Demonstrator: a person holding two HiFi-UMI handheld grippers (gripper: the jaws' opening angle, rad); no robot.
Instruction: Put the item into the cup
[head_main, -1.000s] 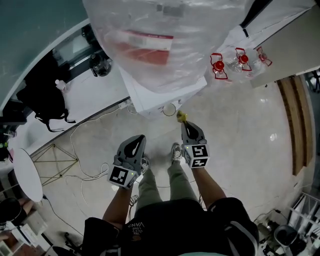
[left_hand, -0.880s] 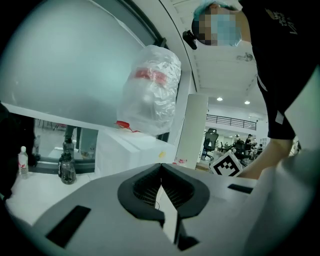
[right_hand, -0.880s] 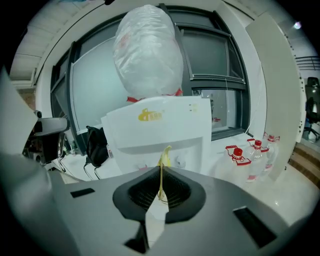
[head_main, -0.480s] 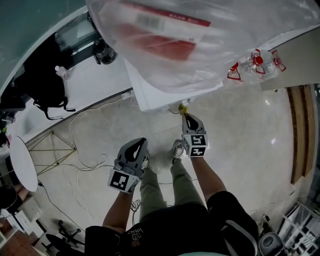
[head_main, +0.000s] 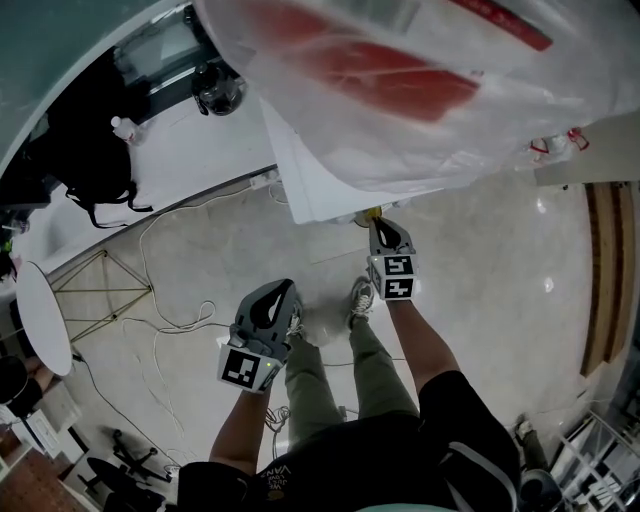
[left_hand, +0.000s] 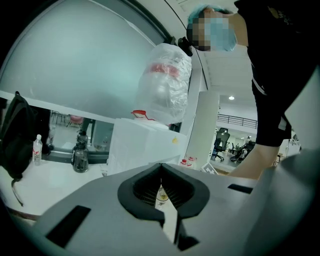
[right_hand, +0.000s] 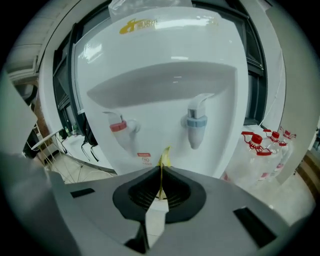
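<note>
My right gripper (head_main: 383, 226) is shut on a thin yellow item (head_main: 374, 212), right at the front edge of the white water dispenser (head_main: 318, 180). In the right gripper view the yellow item (right_hand: 163, 159) sticks up from the closed jaws of the right gripper (right_hand: 161, 171), between the red tap (right_hand: 120, 127) and the blue tap (right_hand: 196, 123). My left gripper (head_main: 281, 292) hangs lower and to the left, shut and empty. Through the left gripper (left_hand: 160, 167) a small pale cup-like shape (left_hand: 161, 195) shows. In the head view the dispenser's edge hides the cup.
A large plastic-wrapped water bottle (head_main: 400, 70) tops the dispenser. Empty bottles with red caps (right_hand: 261, 146) stand to its right. A white counter (head_main: 190, 160) with a black backpack (head_main: 85, 175) and a dark jug (head_main: 218, 92) runs left. Cables (head_main: 165, 300) cross the floor.
The right gripper has moved forward with the yellow item, up to the dispenser front. The cup, seen below the dispenser earlier, has slipped under its edge. The left gripper has hardly moved.
</note>
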